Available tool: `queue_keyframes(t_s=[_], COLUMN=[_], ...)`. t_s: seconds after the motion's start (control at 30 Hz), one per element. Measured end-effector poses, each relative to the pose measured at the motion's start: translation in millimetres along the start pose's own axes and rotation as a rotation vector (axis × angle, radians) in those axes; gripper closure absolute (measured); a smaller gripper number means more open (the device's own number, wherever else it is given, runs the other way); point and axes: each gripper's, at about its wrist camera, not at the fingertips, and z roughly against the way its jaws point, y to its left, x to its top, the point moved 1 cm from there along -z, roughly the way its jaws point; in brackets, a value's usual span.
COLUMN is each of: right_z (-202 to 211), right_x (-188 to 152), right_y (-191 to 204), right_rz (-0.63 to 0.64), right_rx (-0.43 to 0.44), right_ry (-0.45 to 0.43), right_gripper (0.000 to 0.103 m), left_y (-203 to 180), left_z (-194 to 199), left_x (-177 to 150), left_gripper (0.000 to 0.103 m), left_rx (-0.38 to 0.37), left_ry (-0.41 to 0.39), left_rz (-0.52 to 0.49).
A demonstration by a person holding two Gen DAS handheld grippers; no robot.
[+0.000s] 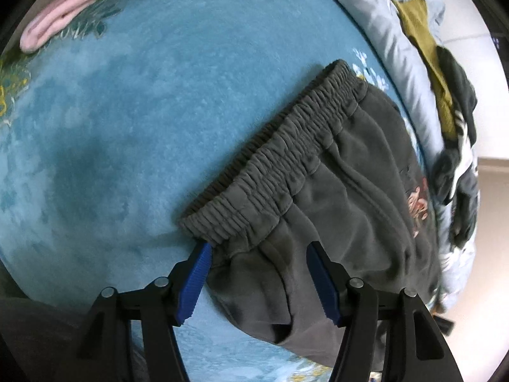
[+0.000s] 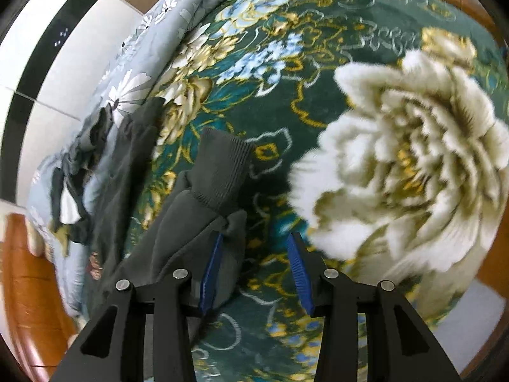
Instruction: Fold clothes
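Observation:
Dark grey sweatpants (image 1: 318, 191) lie on a blue plush blanket (image 1: 143, 111), elastic waistband toward the upper left. My left gripper (image 1: 257, 254) is open, its blue pads (image 1: 194, 283) astride the waistband's near corner, cloth between the jaws. In the right wrist view the pants' ribbed leg cuff (image 2: 222, 165) lies on the flowered part of the blanket (image 2: 318, 95). My right gripper (image 2: 254, 248) is open, its left pad (image 2: 211, 267) against the leg cloth, the right pad over bare blanket.
A folded pink garment (image 1: 60, 16) lies at the blanket's far left. A grey flowered quilt (image 1: 381, 31) runs along the edge with a pile of olive and dark clothes (image 1: 451, 111) on it. A wooden bed frame (image 2: 25, 286) and white wall (image 2: 63, 63) border the bed.

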Motion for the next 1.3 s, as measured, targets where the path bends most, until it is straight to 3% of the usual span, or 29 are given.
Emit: queue_keyframes(t_s=[0.2,0.63,0.87,0.9,0.93,0.97,1.1,1.3], right_z=[8,-34,-47,-47,-46,-45,-27,1], right_x=[-10,7,15,16,16,17,20,23], right_y=[10,-7,9,12,16,20,32,45], right_rz=[-0.029,-0.128,-0.125,-0.119,-0.112,-0.106,-0.057,0.009], right_rx=[0.111,0.043,0.06,0.066,0.073,0.079,0.076,0.093], right_ry=[0.005,0.029,0.016,0.012,0.008,0.005,-0.041,-0.115], right_gripper=[0.059,0.059,0.06,0.065,0.071,0.084,0.093,0.095], left_y=[0,-2,3,2,1,0,-2,4], left_z=[-1,-5,3,5,8,11,21,36], left_x=[0,-2,0,0,-1,-1,-5,1], left_gripper=[0.052,0.054,0.063,0.064,0.074,0.075,0.075,0.076], left_rx=[0.028,0.071,-0.007,-0.013,-0.028,-0.045,-0.107,-0.175], left_ry=[-0.002,-0.019,-0.062,-0.075,-0.094,-0.115,-0.179,-0.228], left_rz=[0.018,-0.005,0.019,0.012,0.005,-0.003,-0.024,-0.025])
